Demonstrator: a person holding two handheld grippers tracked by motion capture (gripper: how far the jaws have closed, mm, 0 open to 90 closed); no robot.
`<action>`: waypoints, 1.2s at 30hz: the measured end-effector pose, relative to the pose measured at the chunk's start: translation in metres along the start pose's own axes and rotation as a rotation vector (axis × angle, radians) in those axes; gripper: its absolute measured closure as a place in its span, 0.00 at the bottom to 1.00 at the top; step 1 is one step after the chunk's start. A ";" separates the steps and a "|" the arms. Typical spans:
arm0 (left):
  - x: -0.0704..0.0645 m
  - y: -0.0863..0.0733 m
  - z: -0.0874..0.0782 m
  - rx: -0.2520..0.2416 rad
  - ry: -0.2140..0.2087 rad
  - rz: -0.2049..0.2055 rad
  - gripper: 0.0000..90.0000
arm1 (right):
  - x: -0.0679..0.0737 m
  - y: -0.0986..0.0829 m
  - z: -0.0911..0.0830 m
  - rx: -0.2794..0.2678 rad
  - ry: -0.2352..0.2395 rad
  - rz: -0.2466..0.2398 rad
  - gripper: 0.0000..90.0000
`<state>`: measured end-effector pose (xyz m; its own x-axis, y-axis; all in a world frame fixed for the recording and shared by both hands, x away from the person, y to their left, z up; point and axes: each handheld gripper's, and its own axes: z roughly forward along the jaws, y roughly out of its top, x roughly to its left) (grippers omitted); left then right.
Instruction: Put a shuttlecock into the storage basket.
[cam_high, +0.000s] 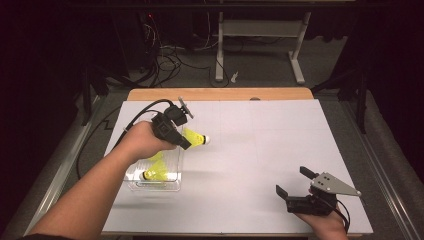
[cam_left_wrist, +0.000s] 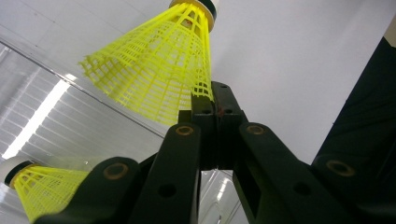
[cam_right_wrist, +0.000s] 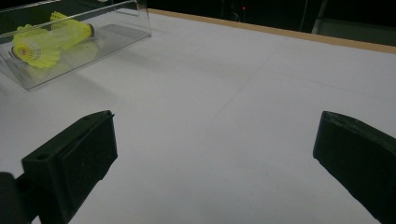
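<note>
two shuttlecocks (cam_high: 156, 171) lie in a box (cam_high: 131, 183) on the table's (cam_high: 260, 150) left.

We see the white table (cam_high: 260, 150) lit brightly from overhead while the room beyond its far edge sinks into near black. Glare streaks run along the clear box (cam_left_wrist: 60, 116) walls. Soft shadows lie under things, and the close jaws blur slightly.

Overhead view; two close jaw-level cameras.
</note>
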<state>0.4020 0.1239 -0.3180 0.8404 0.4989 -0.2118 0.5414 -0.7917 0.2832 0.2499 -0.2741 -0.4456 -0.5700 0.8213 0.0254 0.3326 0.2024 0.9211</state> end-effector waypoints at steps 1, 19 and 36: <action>-0.001 -0.001 0.000 0.003 -0.003 -0.002 1.00 | 0.000 0.000 0.000 0.000 0.001 -0.001 0.00; -0.005 -0.031 -0.003 0.022 0.004 0.020 1.00 | 0.001 0.000 0.000 0.005 0.001 0.000 0.00; -0.003 -0.062 -0.013 0.023 0.003 0.006 1.00 | 0.001 -0.001 0.002 0.009 0.002 -0.002 0.00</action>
<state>0.3661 0.1759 -0.3231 0.8436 0.4954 -0.2071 0.5357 -0.8024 0.2629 0.2501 -0.2723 -0.4468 -0.5726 0.8195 0.0240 0.3382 0.2094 0.9175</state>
